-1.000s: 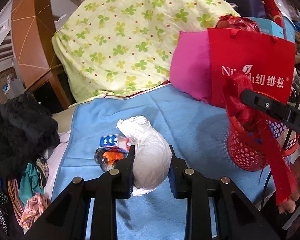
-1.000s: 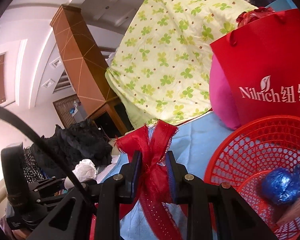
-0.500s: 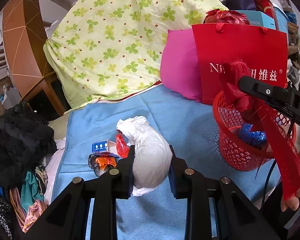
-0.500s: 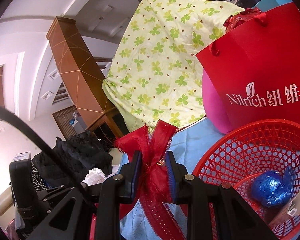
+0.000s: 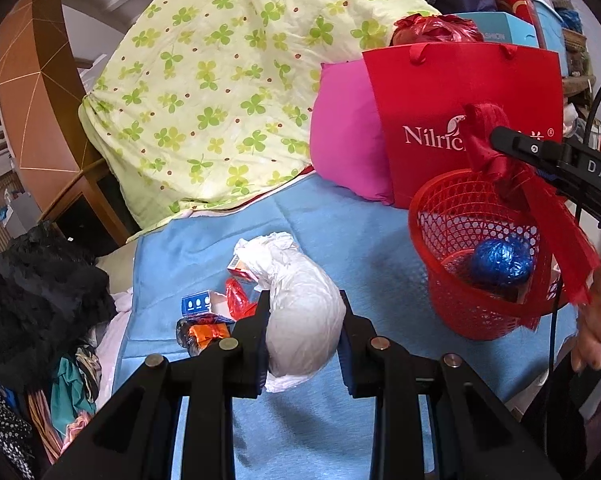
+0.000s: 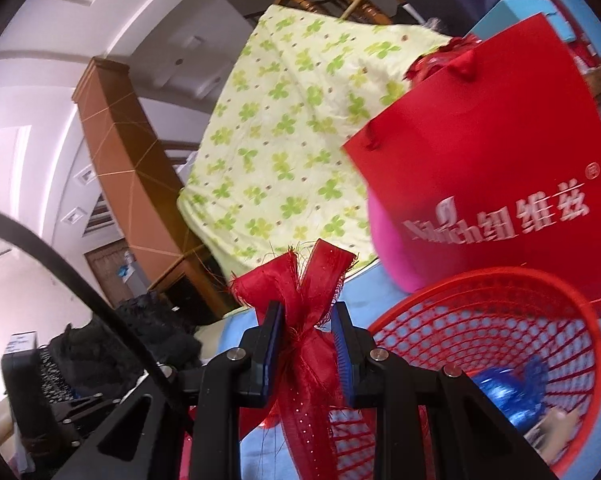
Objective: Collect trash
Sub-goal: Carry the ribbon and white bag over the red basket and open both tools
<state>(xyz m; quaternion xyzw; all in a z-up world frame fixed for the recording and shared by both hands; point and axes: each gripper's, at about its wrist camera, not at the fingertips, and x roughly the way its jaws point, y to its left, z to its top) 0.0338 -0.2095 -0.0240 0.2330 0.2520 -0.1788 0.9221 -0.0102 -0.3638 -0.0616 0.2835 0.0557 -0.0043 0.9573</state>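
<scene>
Both grippers are seen loaded above a bed covered by a blue blanket. Beside a red paper bag, a red mesh basket is stood on the blanket, with a blue foil ball inside. A white plastic wad, judged light and squashy, is clamped across its bulging middle by the left gripper. A frayed red ribbon, limp and slippery-looking, is pinched at its knot by the right gripper near the basket rim. Small wrappers are left on the blanket.
</scene>
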